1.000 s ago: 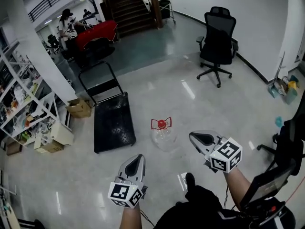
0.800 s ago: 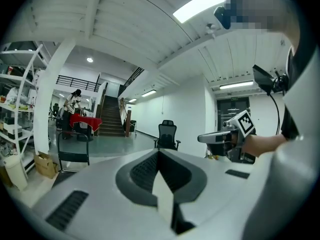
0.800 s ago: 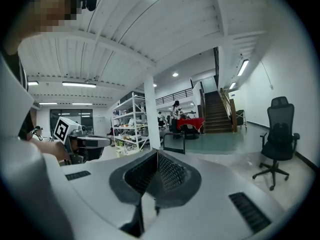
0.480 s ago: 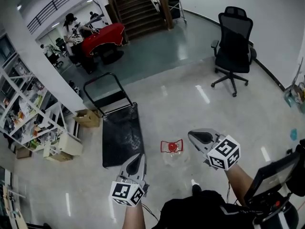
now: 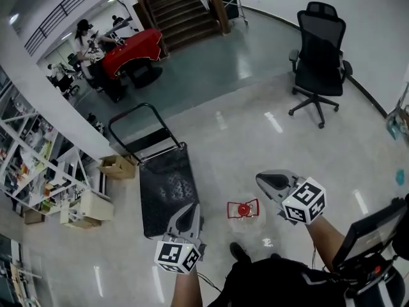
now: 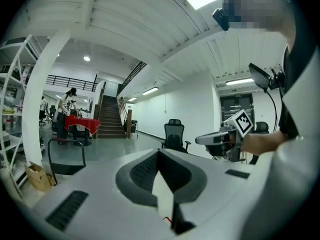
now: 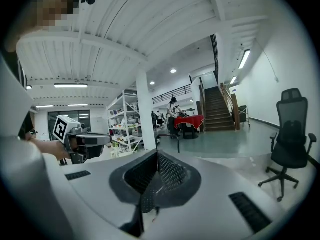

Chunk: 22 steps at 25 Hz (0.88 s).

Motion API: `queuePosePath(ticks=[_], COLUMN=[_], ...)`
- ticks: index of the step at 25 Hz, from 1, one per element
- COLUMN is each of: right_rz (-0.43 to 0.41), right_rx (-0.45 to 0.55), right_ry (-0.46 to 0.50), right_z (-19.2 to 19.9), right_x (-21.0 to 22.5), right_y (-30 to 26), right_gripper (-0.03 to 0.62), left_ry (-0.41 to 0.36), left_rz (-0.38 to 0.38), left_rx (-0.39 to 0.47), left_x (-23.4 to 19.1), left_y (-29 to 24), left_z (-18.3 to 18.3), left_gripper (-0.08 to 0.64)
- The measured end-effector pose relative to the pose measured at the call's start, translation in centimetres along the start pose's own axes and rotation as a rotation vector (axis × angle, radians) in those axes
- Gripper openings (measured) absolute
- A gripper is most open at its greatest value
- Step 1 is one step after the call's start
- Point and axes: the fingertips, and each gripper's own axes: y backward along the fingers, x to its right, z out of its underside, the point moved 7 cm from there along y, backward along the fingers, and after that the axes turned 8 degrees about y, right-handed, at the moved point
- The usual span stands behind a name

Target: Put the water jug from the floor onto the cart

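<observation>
Left gripper (image 5: 189, 211) first: its jaws are pressed together, seam closed right at the tip (image 6: 160, 156), nothing between them. Same story on the right gripper (image 5: 265, 180), jaws fully together and empty, with the closed tip plain in its own view (image 7: 157, 156). Both tools are held out in front of the person, roughly level, well above the floor (image 5: 217, 146), and neither gripper view shows the target. That target, the clear plastic water jug (image 5: 245, 213) with a red cap and red carry handle, stands upright on the floor, long axis vertical and cap up, between the two grippers and below them, just ahead of the person's dark shoe (image 5: 238, 253). By the head view it sits closer to the right gripper, so that hand looks the handier one to drop down onto the handle. Out to the left, the black flat platform cart (image 5: 163, 187) with its tubular push handle lies near the jug, its deck beside the left gripper's tip. A black office chair (image 5: 319, 50) stands well apart, up at the far right.
</observation>
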Motion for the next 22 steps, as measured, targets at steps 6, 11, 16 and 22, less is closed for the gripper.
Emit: queuePosePath(ticks=[6, 11, 16, 22], right_rz=[0.057, 0.096, 0.11, 0.087], right_rx=[0.013, -0.032, -0.087, -0.188], right_ry=[0.019, -0.001, -0.084, -0.136], right_z=[-1.9, -1.2, 2.7, 9.0], right_x=[1.3, 2.2, 4.3, 8.6], right_y=[-5.6, -9.7, -10.8, -13.9], right_gripper=[0.003, 0.003, 0.005, 0.014], left_ry=[-0.025, 0.004, 0.059, 0.149], left_rz=[-0.004, 0.071, 0.07, -0.003], left_rx=[0.036, -0.033, -0.145, -0.203], left_x=[-6.5, -10.3, -11.2, -12.3], left_y=[-3.0, -5.7, -8.7, -12.8], left_z=[-1.2, 0.1, 4.1, 8.2], left_gripper=[0.002, 0.002, 0.002, 0.002])
